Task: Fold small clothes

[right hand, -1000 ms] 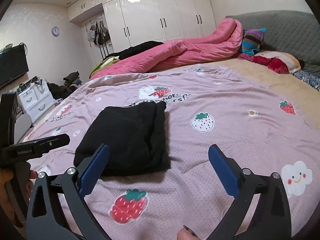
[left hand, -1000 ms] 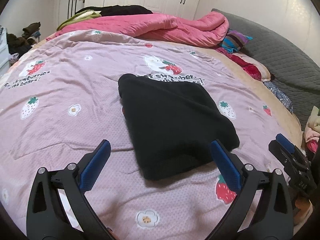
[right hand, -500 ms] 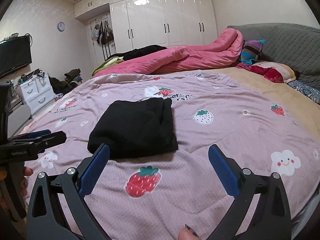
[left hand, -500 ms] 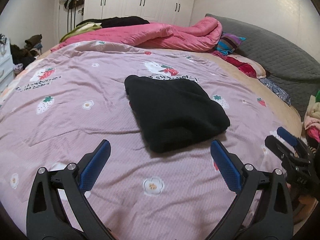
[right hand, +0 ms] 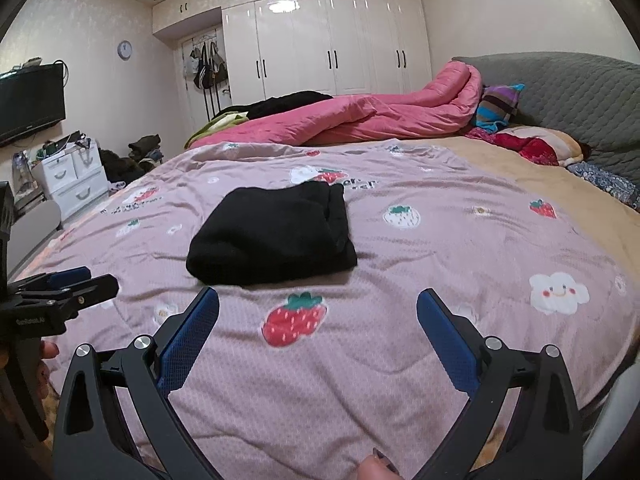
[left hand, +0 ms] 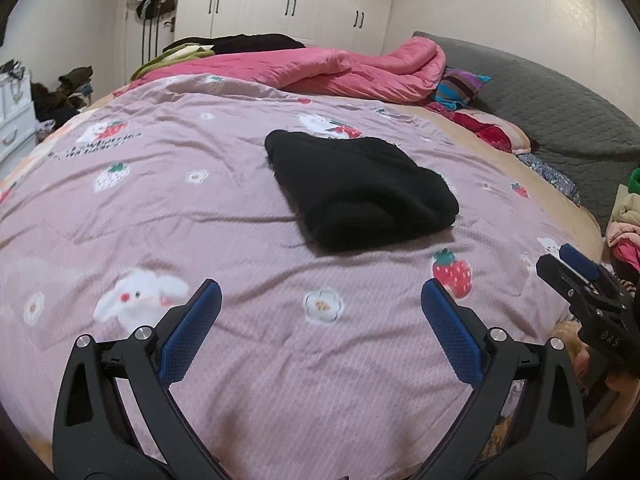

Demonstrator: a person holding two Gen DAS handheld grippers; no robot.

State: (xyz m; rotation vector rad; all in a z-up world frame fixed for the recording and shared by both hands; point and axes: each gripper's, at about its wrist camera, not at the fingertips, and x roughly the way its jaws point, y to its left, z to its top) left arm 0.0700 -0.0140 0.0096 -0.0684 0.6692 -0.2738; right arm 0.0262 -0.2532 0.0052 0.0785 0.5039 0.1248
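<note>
A black garment (left hand: 356, 188) lies folded into a thick rectangle on the pink strawberry-print bedspread (left hand: 160, 208). The right wrist view shows the same black garment (right hand: 272, 234) on that bedspread (right hand: 460, 248). My left gripper (left hand: 320, 312) stands open near the bed's front edge, well short of the garment, with nothing between its blue-padded fingers. My right gripper (right hand: 318, 312) is open too, empty, and also back from the garment. Each gripper shows at the edge of the other's view: the right gripper (left hand: 580, 276) at the far right, the left gripper (right hand: 64, 284) at the far left.
A rumpled pink quilt (right hand: 360, 116) lies across the far side of the bed, with dark clothes behind it. A grey padded headboard (right hand: 560, 84) and coloured pillows (right hand: 496, 106) are at the right. White drawers (right hand: 68, 180) and a wall television (right hand: 30, 100) stand left. White wardrobes (right hand: 332, 44) line the back wall.
Both grippers have pulled back from the garment toward the bed's near edge and stayed open. The garment lies where it was, now farther away in both views.
</note>
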